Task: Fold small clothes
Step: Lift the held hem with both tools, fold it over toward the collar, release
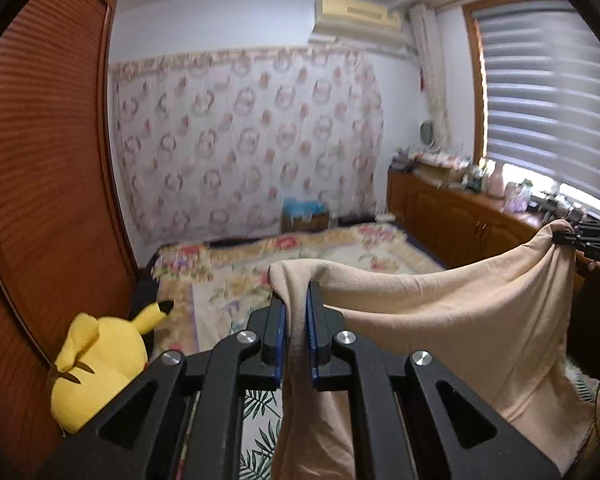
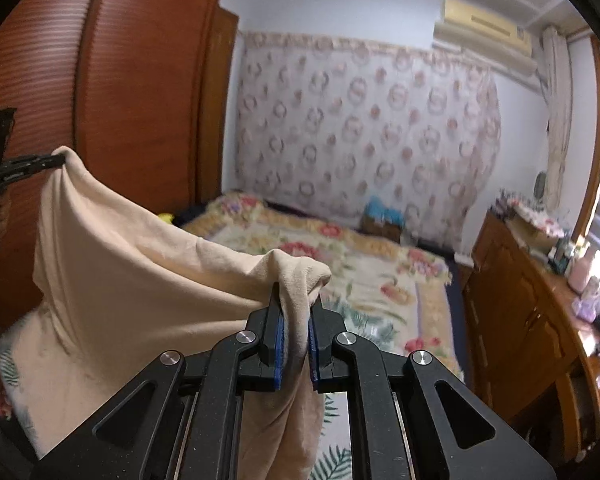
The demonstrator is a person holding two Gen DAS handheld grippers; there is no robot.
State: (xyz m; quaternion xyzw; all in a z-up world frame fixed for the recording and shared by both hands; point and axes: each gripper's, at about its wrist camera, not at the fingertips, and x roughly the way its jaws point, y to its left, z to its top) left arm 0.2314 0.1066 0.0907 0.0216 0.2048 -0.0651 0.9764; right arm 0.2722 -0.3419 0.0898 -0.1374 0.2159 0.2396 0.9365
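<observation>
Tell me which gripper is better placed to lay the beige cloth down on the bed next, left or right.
Neither alone, by my reading. The left gripper and the right gripper are each shut on a top corner of the beige cloth, which hangs spread between them above the floral bedspread. Lowering both together looks best.

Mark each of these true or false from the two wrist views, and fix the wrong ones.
1. Both grippers pinch the beige garment. True: the left gripper and the right gripper each clamp an edge.
2. The garment lies flat on the bed. False: it hangs between the grippers above the floral bedspread.
3. A yellow plush toy sits by the wooden wardrobe. True.
4. The window blind is rolled fully up. False: it covers most of the window.
</observation>
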